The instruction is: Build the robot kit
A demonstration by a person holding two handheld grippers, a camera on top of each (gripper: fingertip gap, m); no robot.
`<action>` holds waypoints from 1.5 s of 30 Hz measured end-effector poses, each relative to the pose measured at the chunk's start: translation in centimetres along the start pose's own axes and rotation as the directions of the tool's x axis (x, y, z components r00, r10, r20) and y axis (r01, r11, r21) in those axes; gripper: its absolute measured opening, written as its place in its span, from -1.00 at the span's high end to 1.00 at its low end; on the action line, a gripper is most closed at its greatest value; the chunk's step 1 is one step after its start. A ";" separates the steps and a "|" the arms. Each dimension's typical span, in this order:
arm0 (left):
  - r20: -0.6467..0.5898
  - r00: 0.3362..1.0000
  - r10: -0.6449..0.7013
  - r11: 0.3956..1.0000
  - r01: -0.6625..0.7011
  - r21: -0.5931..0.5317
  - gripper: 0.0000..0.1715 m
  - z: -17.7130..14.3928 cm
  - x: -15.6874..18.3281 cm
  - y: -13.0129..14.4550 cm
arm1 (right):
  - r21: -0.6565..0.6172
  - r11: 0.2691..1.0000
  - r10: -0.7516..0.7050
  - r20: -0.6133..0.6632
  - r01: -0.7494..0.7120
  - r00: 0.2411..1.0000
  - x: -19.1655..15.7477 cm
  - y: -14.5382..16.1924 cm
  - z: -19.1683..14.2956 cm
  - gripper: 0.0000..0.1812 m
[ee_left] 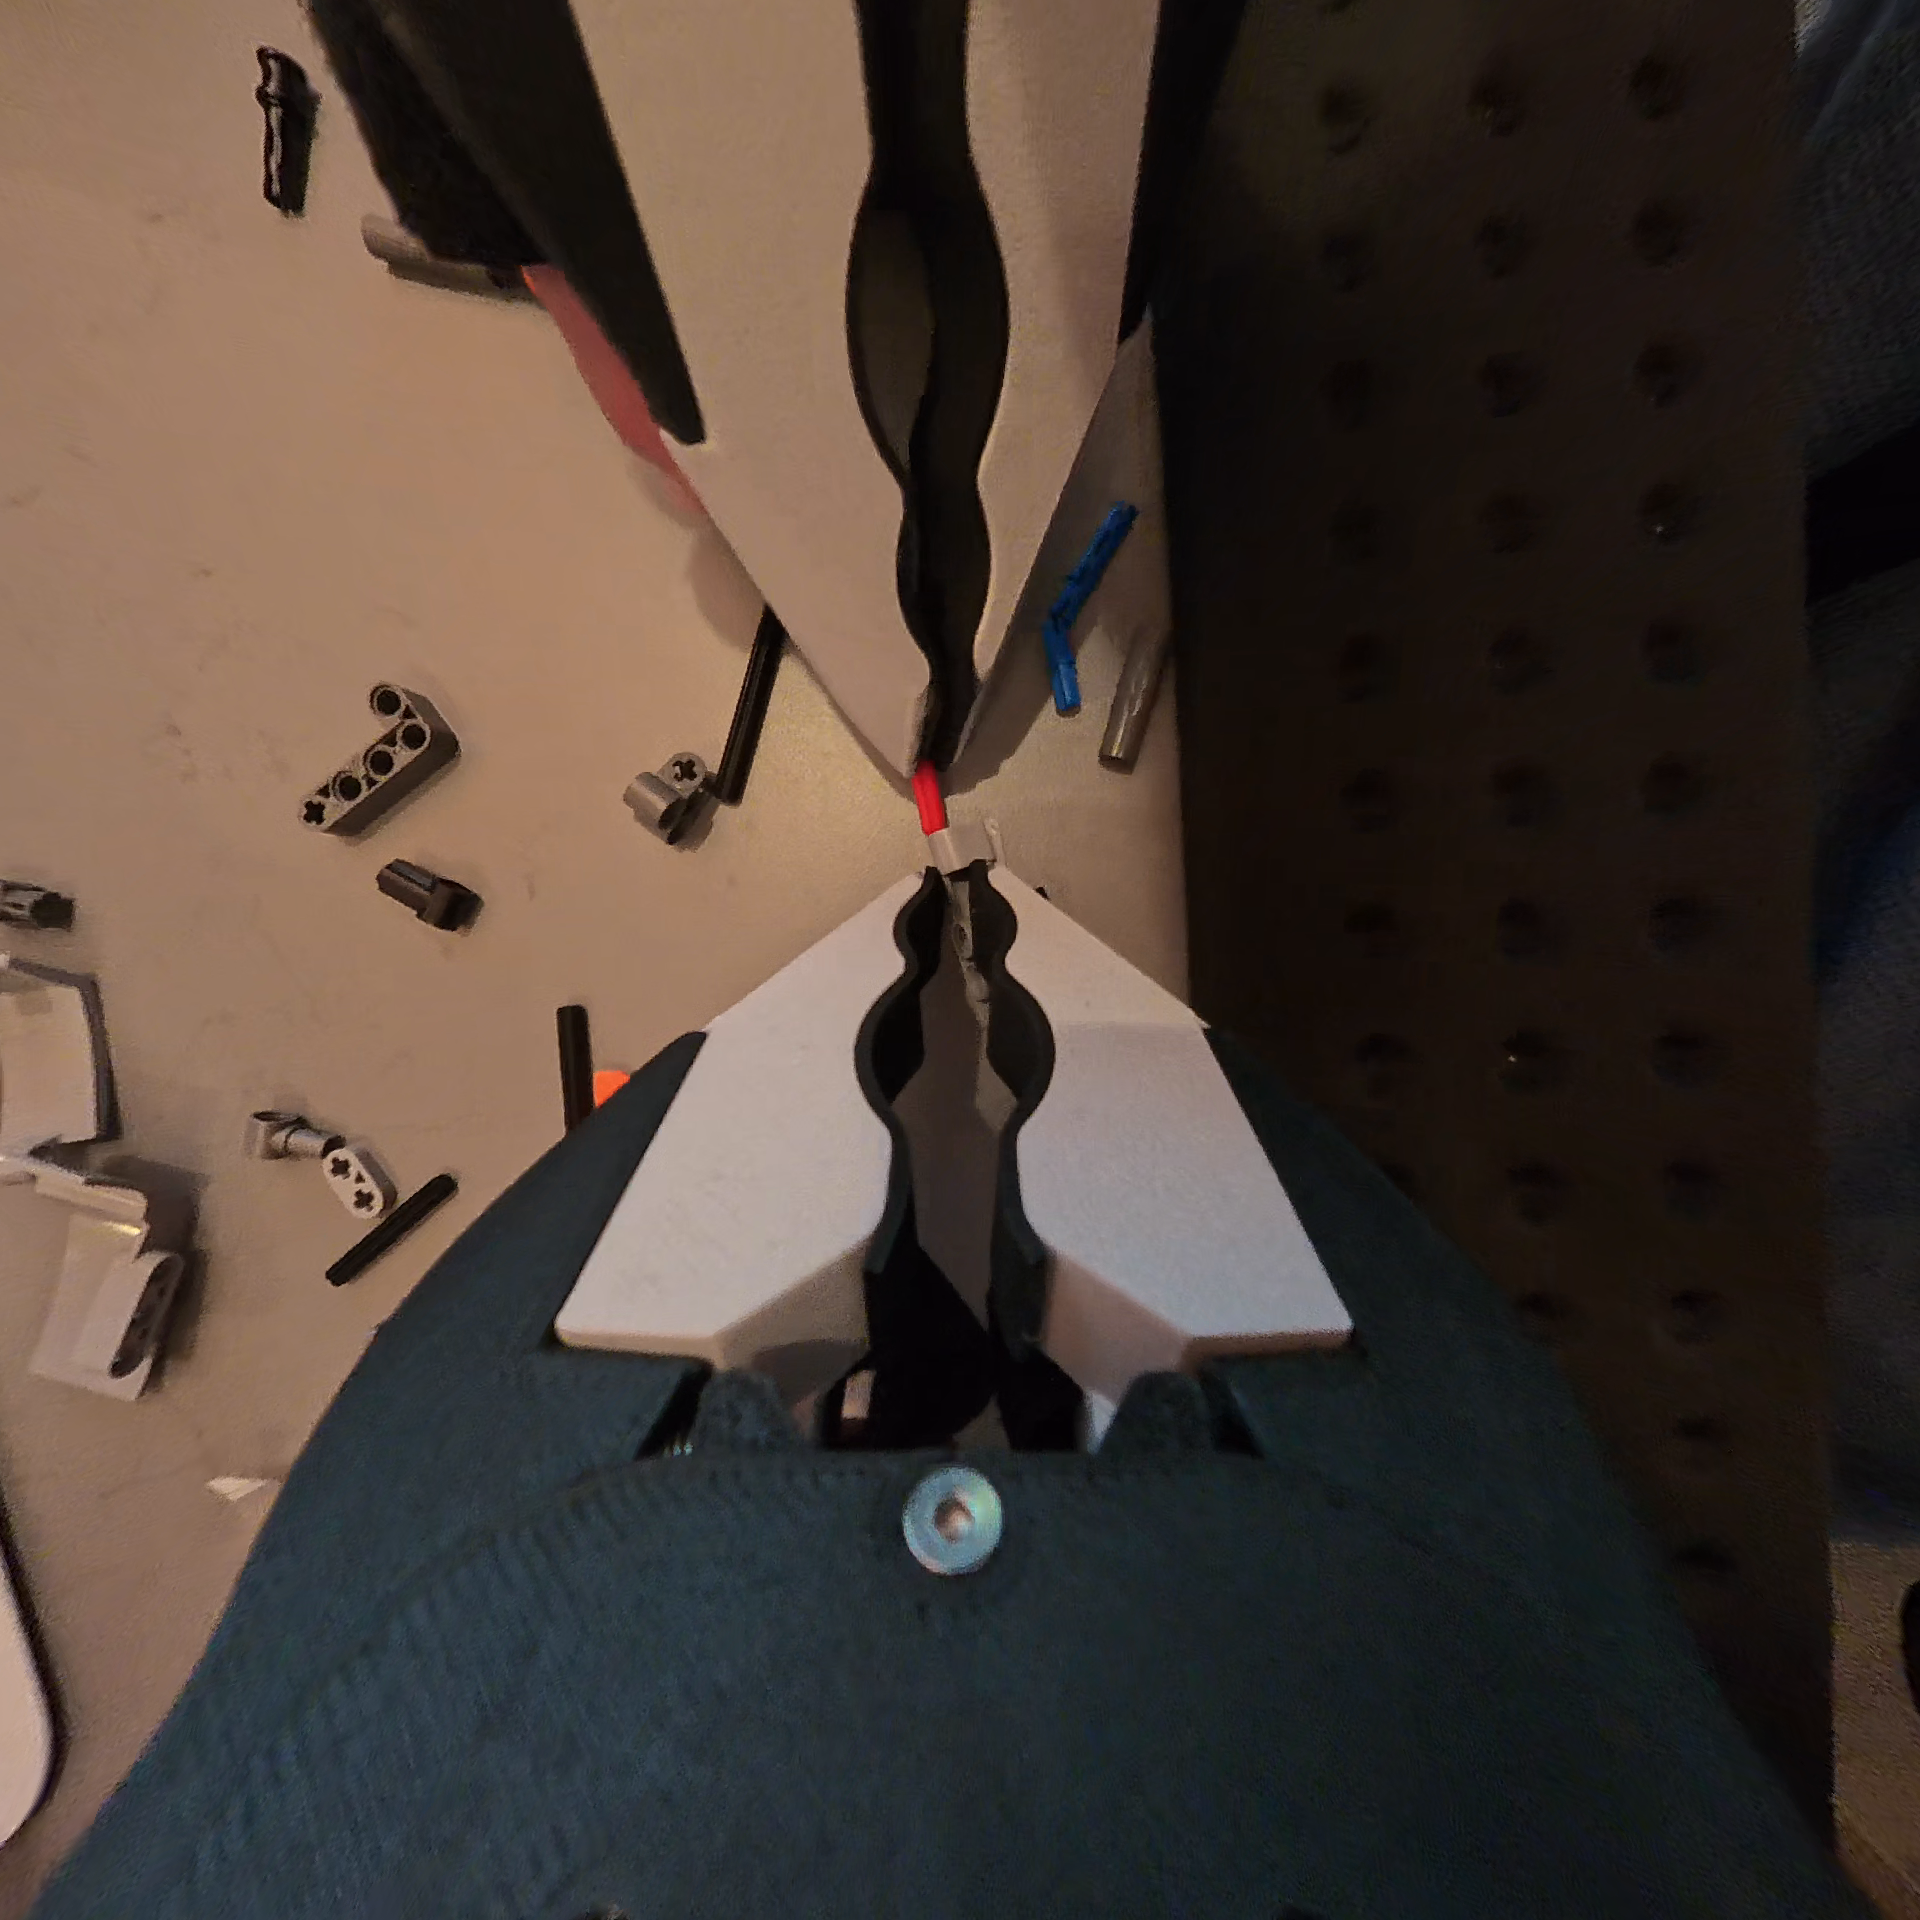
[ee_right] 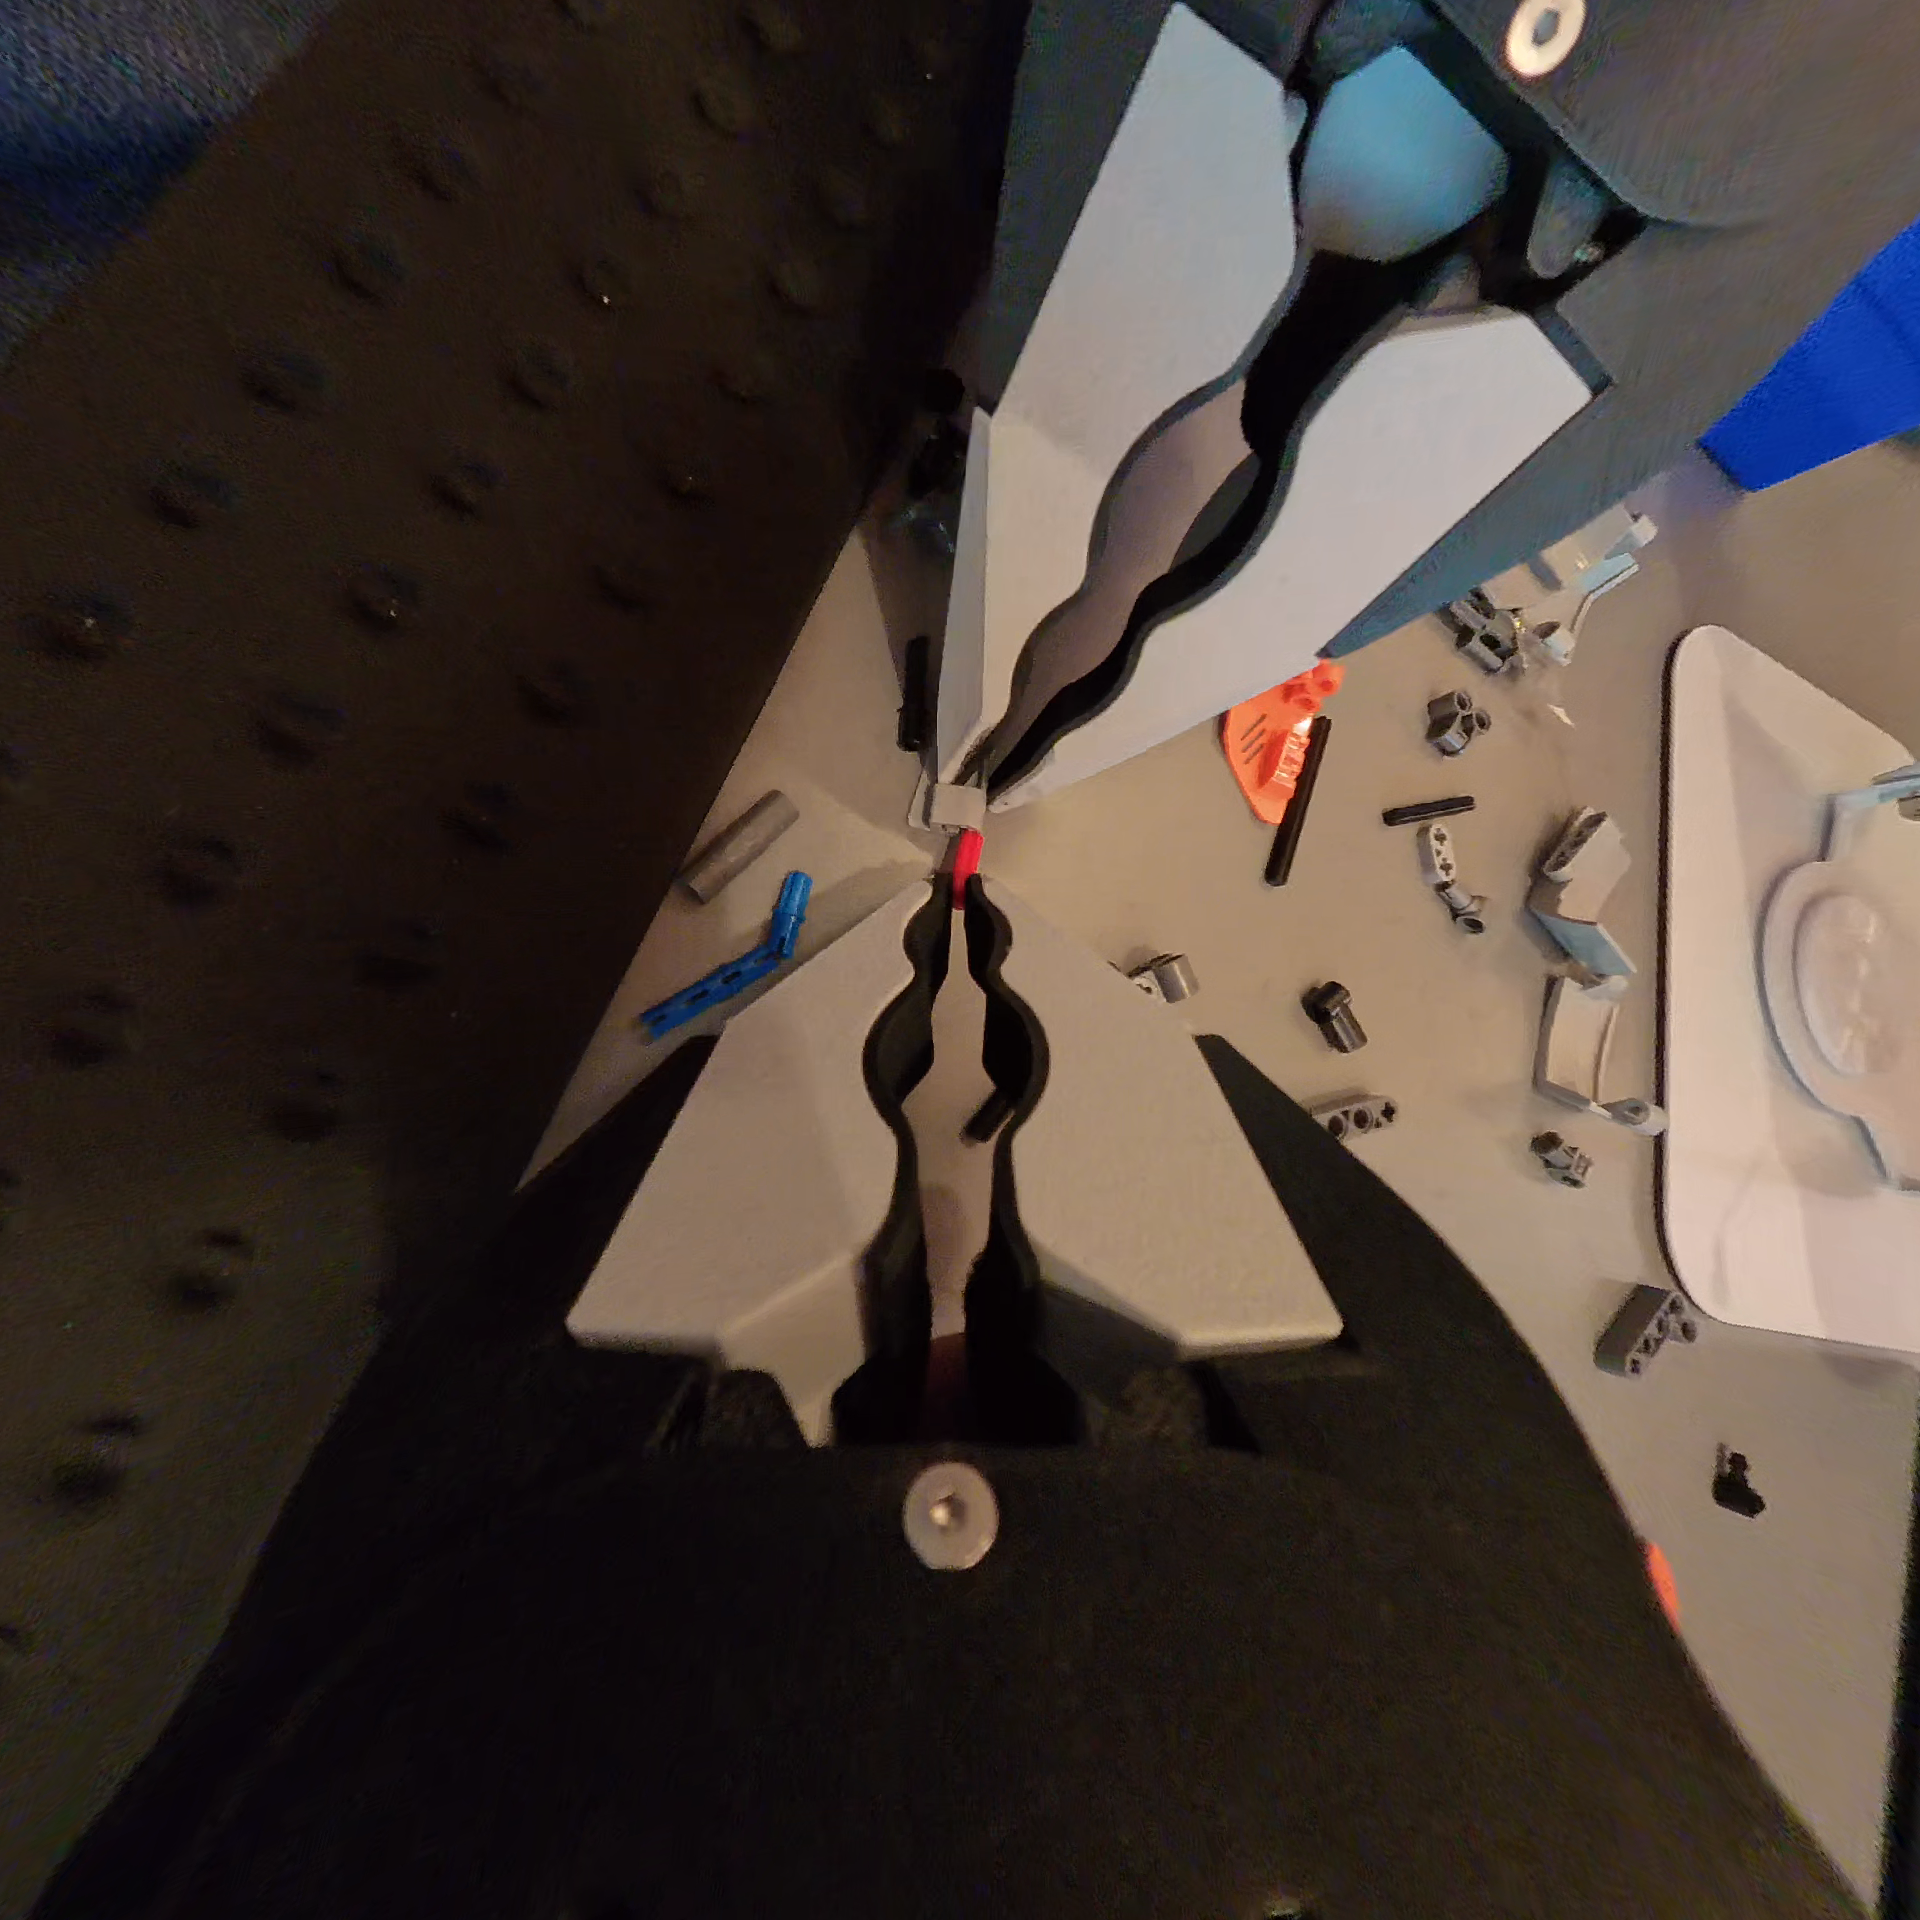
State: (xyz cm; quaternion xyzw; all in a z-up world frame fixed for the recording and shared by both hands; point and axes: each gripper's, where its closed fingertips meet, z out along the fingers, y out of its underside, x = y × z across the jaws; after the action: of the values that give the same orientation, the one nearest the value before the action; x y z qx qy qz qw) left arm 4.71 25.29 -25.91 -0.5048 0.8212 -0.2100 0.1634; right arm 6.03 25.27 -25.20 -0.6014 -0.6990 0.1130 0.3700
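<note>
A dark perforated board point(ee_left: 1496, 831) lies along one edge of the pale table point(ee_left: 260, 520), and every place here is told from that board. Beside it, over the table, the two grippers meet tip to tip. The left gripper point(ee_left: 951, 883), with a teal body and grey fingers, has its jaws pressed together on a small grey connector point(ee_left: 961, 847) just off the board's edge. The right gripper point(ee_right: 961, 888), with a black body, faces it with jaws pinching a short red axle point(ee_right: 966, 854), whose free end goes into the grey connector, so the two parts are joined between the tips. Farther from the board, a white tray point(ee_right: 1766, 987) with a clear bag on it sits well apart. Close to the board's edge lie a blue angled beam point(ee_left: 1081, 613) and, touching or nearly touching the edge, a grey tube point(ee_left: 1138, 696). Away from the board, loose pieces are scattered: a grey L-shaped beam point(ee_left: 379, 758), a black rod point(ee_left: 753, 707) with a grey joint point(ee_left: 665, 795) at its end, a black pin point(ee_left: 426, 894) and an orange piece point(ee_right: 1273, 743).
</note>
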 end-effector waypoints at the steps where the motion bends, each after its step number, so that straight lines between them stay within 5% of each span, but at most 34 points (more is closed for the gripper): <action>1: 0.018 1.000 0.011 1.000 -0.011 -0.010 0.95 0.0 0.0 0.0 | 0.004 1.000 0.007 0.008 -0.007 1.000 0.0 0.0 0.0 1.00; 17: 0.152 0.983 0.106 0.994 -0.101 -0.037 0.96 0.5 0.3 -0.9 | 0.057 0.993 0.101 0.114 -0.108 0.988 -0.7 -0.8 0.0 1.00; 27: 0.162 0.983 0.083 0.997 -0.082 -0.013 0.98 0.4 0.2 -0.5 | 0.006 0.973 0.227 0.142 -0.231 0.963 -0.8 1.5 -3.3 1.00; 30: 0.161 0.983 0.082 0.997 -0.083 -0.001 0.98 0.4 0.2 -0.6 | -0.055 0.956 0.294 0.149 -0.289 0.944 -1.8 2.8 -5.9 0.84; 35: 0.152 0.985 0.081 0.996 -0.084 0.014 0.98 0.6 0.1 -0.9 | -0.156 0.870 0.472 -0.009 -0.468 0.881 -3.4 6.3 -9.7 0.79; 40: 0.150 0.986 0.073 0.996 -0.079 0.029 0.98 0.7 0.0 -1.2 | -0.177 0.694 0.663 -0.218 -0.697 0.716 -5.7 10.4 -12.1 0.77; 45: 0.154 0.986 0.064 0.997 -0.071 0.038 0.98 0.7 0.1 -1.2 | -0.126 0.640 0.713 -0.269 -0.758 0.647 -7.1 10.1 -12.4 0.73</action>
State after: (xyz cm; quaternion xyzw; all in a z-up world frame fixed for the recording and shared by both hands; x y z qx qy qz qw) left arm 5.94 24.62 -25.95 -0.4877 0.8181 -0.1828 0.2437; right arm 21.82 17.67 -25.26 -0.8803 -0.3605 0.1141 0.2864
